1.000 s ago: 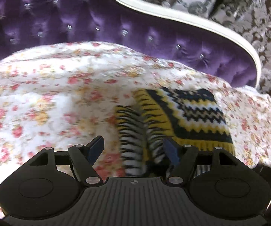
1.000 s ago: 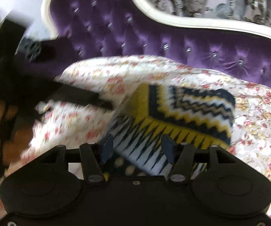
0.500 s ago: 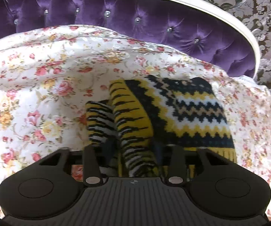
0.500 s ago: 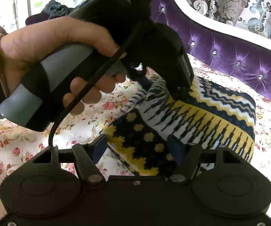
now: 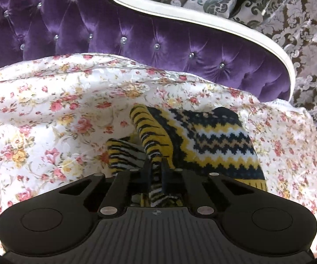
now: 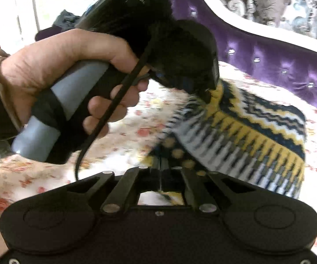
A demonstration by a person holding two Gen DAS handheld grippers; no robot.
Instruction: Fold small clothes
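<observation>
You are holding the knitted sweater in both tools at once, and that pairing is what the coming fold is turning on. Your left gripper is pinching a striped, rope-like fold of the knit — probably a sleeve — with its fingers drawn nearly together around it. Your right gripper is also clamped almost flush on the near dotted edge of the garment. The sweater is lying on the floral bedspread, toward its far right side, just in front of the purple tufted headboard, with its long axis running away from you toward that headboard. Seen from the right wrist, your left hand is sitting higher and further forward over the knit, so it is leading — judging by that, the gathered part is likely going forward across the body.
</observation>
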